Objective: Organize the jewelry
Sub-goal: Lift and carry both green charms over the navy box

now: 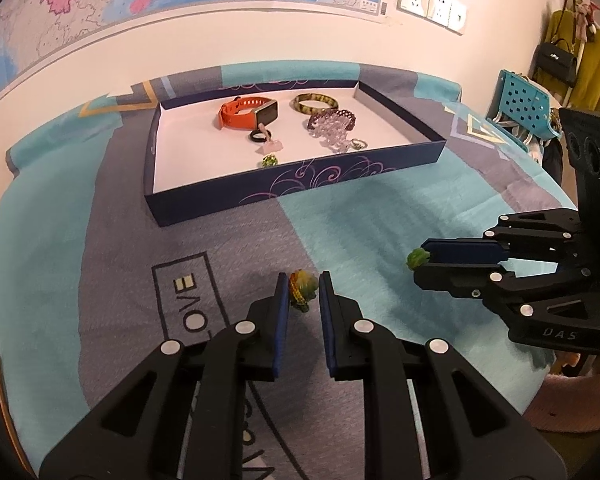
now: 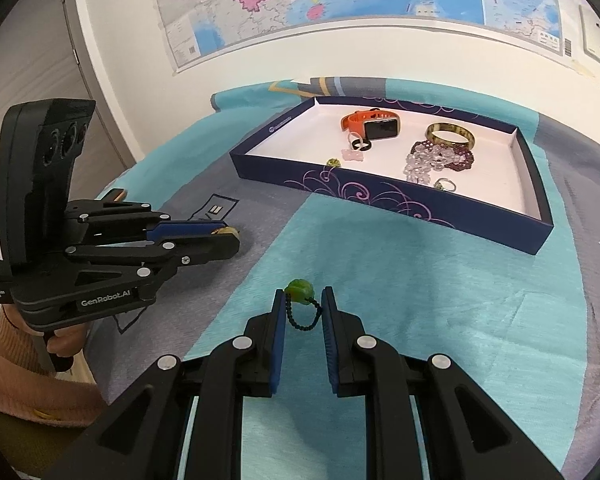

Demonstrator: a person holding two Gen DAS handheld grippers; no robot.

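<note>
Both grippers (image 1: 304, 286) (image 2: 304, 300) clamped, angled downward

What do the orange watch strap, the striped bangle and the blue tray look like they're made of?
Orange watch strap: probably silicone or rubber, given its matte, even colour and punched holes.
Striped bangle: glossy, with mottled olive and yellow banding; resin, horn or stone, can't tell which.
Blue tray: looks like printed cardboard, with thin straight walls, folded corners and a plain white inside.

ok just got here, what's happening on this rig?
A person is sorting jewelry into the shallow blue box on the bed. The left claw is shut on a green-and-orange charm; the right claw is shut on a green bead charm with a dark beaded loop. Both are short of the box, which already holds an orange watch, a bangle, bead bracelets and rings.
</note>
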